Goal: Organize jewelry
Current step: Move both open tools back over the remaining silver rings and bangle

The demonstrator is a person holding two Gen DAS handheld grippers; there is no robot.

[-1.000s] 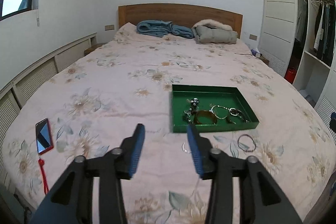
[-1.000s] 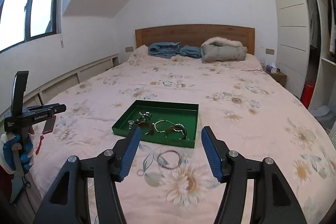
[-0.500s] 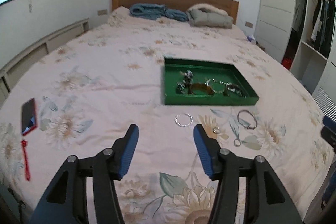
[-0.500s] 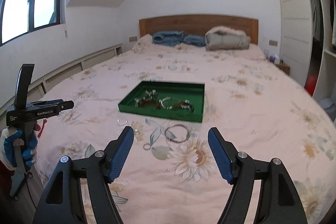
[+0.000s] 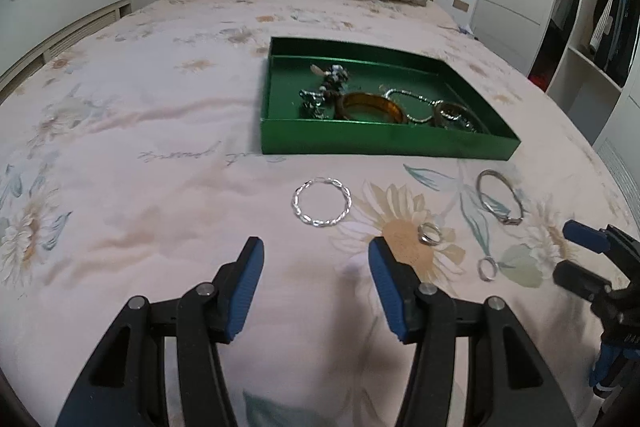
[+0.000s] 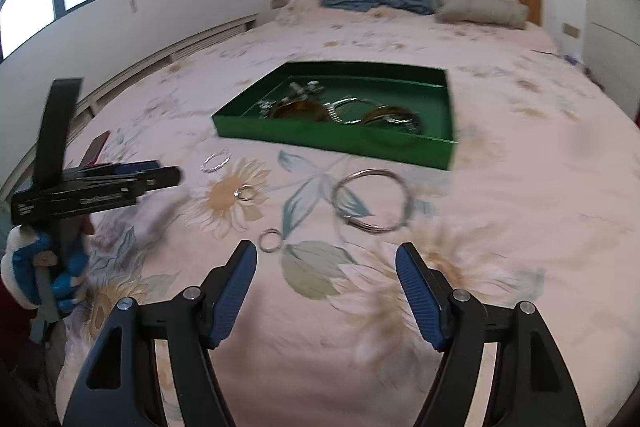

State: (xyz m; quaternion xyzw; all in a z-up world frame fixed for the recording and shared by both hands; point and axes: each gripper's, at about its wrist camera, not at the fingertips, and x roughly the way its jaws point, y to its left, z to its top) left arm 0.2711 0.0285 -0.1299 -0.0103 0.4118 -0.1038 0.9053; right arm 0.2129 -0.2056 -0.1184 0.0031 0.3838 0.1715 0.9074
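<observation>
Left wrist view: the left gripper (image 5: 316,273) hangs over the bed (image 5: 140,147), jaws apart and empty, near a twisted hoop (image 5: 321,201). Two rings (image 5: 429,233) and a bangle (image 5: 498,197) lie before the green tray (image 5: 384,143), which holds more jewelry. The right gripper (image 6: 326,277) has its jaws apart too, near a small ring (image 6: 270,239).

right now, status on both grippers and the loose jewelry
Left gripper open, empty, low over the bedspread. Right gripper open, empty. Twisted silver hoop, wire bangle, two rings loose before green tray. Nothing in the way.
</observation>
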